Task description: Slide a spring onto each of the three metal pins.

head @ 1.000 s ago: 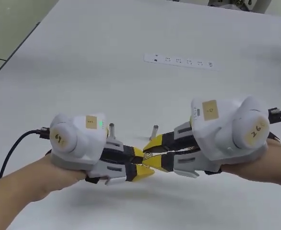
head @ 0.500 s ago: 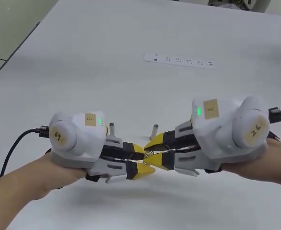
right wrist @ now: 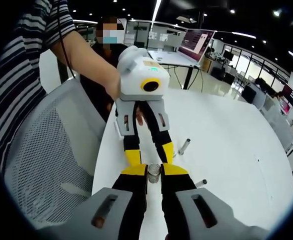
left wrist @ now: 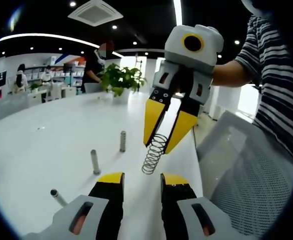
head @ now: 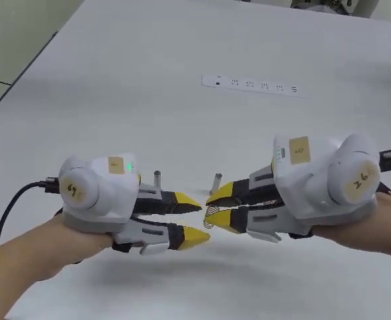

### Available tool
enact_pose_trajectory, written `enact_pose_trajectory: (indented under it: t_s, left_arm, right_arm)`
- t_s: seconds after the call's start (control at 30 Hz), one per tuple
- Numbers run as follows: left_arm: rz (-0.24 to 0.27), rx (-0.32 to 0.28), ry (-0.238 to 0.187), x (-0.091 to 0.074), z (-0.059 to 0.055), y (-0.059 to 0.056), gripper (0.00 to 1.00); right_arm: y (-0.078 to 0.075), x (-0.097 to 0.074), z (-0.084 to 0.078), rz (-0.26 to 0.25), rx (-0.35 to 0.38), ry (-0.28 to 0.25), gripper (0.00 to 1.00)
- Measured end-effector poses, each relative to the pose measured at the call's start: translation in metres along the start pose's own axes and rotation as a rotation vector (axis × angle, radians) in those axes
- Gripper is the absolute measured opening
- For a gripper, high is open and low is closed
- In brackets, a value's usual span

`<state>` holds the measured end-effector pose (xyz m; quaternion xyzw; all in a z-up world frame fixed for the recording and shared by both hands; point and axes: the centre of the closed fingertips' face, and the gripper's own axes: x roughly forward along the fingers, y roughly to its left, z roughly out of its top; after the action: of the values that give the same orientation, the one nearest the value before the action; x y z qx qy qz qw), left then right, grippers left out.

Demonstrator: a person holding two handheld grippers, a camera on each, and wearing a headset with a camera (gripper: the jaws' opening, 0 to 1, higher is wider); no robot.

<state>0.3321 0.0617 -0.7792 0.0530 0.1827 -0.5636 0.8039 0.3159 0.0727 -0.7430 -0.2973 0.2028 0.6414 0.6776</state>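
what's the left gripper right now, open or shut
Open. The left gripper has its jaws apart with nothing between them; the right gripper holds the spring.

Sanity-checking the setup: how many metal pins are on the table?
3, in a row in the left gripper view: farthest pin, middle pin, nearest pin, which looks tilted there. The spring is on none of them. None seems hidden.

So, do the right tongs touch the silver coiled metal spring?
Touching: left gripper view shows the silver coiled spring pinched between the right gripper's yellow tongs.
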Motion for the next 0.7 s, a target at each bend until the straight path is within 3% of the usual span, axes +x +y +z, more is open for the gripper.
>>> enact_pose_trajectory:
  t_s: [0.5,0.7]
  left_arm:
    - [0.024,-0.013,-0.002,-0.007,-0.002,0.001,0.33]
    - [0.058,-0.033,-0.007,-0.015,-0.007,0.007,0.40]
  right_arm:
    - [-0.009,-0.001,-0.005,-0.029,0.000,0.008,0.07]
    - [-0.009,-0.001,-0.006,-0.034,-0.001,0.012,0.07]
